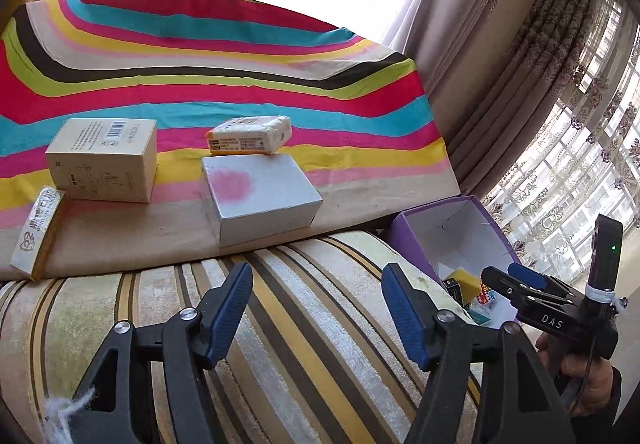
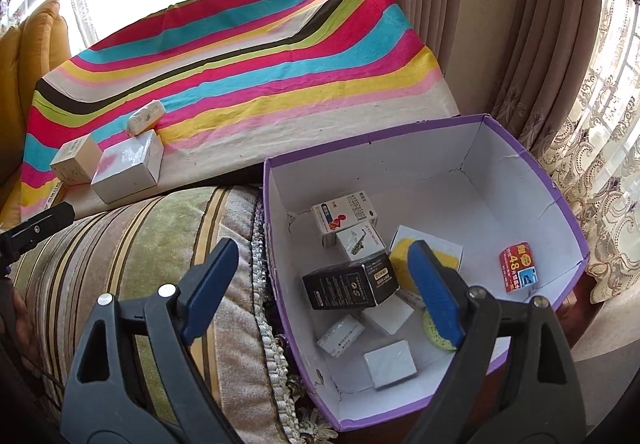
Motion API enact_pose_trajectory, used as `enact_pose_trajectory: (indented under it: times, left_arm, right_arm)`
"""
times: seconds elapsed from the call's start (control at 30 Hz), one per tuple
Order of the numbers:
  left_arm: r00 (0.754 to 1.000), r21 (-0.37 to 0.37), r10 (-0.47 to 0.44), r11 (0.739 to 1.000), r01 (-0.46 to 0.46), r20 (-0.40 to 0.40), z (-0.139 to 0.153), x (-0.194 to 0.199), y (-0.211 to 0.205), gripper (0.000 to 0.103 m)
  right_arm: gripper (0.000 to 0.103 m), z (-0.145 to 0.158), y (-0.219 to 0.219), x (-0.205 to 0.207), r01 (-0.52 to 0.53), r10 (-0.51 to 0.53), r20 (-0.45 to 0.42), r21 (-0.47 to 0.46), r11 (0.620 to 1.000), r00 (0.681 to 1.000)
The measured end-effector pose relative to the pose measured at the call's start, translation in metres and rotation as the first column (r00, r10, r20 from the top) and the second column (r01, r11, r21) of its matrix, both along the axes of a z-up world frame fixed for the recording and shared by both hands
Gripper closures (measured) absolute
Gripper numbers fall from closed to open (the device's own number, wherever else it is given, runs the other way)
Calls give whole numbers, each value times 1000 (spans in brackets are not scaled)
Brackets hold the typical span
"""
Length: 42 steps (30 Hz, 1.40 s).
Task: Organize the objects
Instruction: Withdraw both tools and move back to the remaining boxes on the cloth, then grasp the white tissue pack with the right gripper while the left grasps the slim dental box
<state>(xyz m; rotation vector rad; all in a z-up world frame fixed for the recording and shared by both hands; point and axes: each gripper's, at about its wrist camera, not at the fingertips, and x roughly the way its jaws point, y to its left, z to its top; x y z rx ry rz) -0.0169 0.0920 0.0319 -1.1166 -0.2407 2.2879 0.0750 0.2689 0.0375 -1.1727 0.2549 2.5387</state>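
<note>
The left gripper (image 1: pixel 316 308) hangs over the striped cushion (image 1: pixel 280 324), jaws spread wide and holding nothing. The right gripper (image 2: pixel 324 292) is likewise wide open and empty, one finger over the purple box (image 2: pixel 560 196), the other over the cushion beside it. Inside the purple box lie a black carton (image 2: pixel 348 284), a yellow sponge (image 2: pixel 400 256) and several small packets. Away from the box, on the rainbow-striped cloth (image 1: pixel 200 56), rest a white box (image 1: pixel 260 196), a tissue pack (image 1: pixel 248 136) just behind it, a cream carton (image 1: pixel 104 160) and a gold-edged packet (image 1: pixel 38 232).
</note>
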Motion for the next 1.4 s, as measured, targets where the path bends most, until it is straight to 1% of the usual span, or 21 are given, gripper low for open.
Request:
enact_pose_trajectory:
  times: [0.17,0.33,0.5,0.63,0.73,0.87,1.0,1.07,1.17,1.27,1.33,1.4]
  left_arm:
    - [997,11,80,997,-80,-10,1,-2,-29,34]
    - [988,25,154,988,-154,-18,2,-3,-58,34]
    - [972,33,236,971,-235,-17,3,-5,-90,33]
    - [954,15,299,954,-299,-4,2,-11,-113,33]
    - [940,-30,341,940,-341,-8,1,-17,-126,33]
    - [929,-89,371,925,-369,2,-2,-29,-138,33]
    - [927,-171,376,913,-370,2,-6,-42,-140,33]
    - [932,-213,362,912,-349,20,-11,-51,-139,33]
    - [935,-275,352,904,-327,43,-19,-64,-137,33]
    - [936,-307,346,900,-311,66,-26,-75,-137,33]
    - [934,-328,351,892,-311,71,-30,-81,-138,33]
    - [934,-345,349,888,-304,76,-34,-85,-138,34]
  right_arm:
    - [14,2,-22,-14,-57,57,1,5,998,998]
    - [13,1,-44,-30,-113,113,10,3,994,994]
    - [13,1,-55,-44,-153,153,19,8,988,988]
    - [13,3,-63,-58,-185,185,21,10,983,982]
    - [13,5,-70,-70,-219,218,22,20,976,976]
    - [13,6,-80,-90,-266,265,27,30,964,964]
    - [13,8,-88,-111,-312,310,32,53,949,950]
    - [13,10,-91,-123,-337,335,37,67,939,941]
    - [13,13,-95,-143,-379,377,40,77,922,925]
    - [11,17,-99,-164,-414,413,34,86,906,910]
    - [10,18,-102,-179,-438,437,39,91,894,899]
    - [10,18,-107,-194,-471,469,46,100,876,882]
